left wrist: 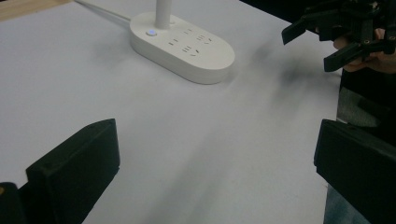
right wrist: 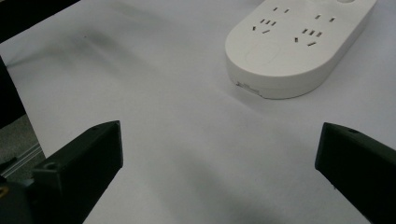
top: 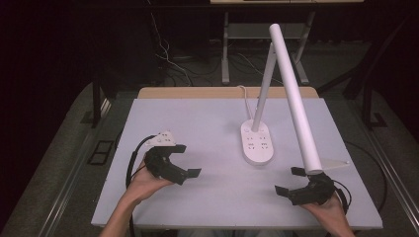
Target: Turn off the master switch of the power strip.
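On the white table (top: 197, 118), the lamp base (top: 257, 142) lies between and beyond both grippers' wide, empty jaws.

Right gripper (right wrist: 219, 175) fingers (right wrist: 79, 158) spread wide over the table (right wrist: 140, 84), facing white socket base (right wrist: 294, 46)

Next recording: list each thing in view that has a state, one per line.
Left gripper: open, holding nothing, above the table.
Right gripper: open, holding nothing.
Desk lamp: upright, arm folded down toward the right gripper.
Lamp base: flat on the table, sockets unused, button faintly lit.
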Demonstrator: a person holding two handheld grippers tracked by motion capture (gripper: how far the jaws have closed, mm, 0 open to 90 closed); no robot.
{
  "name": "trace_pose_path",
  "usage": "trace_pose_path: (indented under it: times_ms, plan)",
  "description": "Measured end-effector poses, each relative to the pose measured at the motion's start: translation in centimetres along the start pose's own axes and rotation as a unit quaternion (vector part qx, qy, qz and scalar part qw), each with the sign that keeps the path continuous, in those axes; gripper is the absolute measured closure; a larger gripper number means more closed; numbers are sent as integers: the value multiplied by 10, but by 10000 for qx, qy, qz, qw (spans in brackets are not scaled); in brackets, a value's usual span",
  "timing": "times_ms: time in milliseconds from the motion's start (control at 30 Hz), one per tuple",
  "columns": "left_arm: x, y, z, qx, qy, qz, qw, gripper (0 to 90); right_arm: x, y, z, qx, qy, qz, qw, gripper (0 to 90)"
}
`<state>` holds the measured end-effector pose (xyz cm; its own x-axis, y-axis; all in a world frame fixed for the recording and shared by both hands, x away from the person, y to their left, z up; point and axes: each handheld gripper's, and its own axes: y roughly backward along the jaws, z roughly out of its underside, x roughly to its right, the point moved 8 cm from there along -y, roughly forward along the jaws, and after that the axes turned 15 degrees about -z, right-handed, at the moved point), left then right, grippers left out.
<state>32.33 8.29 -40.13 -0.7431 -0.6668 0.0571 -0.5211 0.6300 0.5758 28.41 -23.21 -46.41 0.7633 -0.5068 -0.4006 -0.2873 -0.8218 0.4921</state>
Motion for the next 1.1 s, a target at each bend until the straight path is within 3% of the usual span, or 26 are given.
trace_pose_path:
  times_ms: [467, 1100]
  plan:
    - [-2, -12, -22, -103, -233, 47, 9997, 0, 1, -1, 0, -26, 39, 21, 10000, 4]
    - [-10, -36, -56, -200, -345, 15, 9992, 0, 0, -1, 1, -41, 18, 4, 10000, 4]
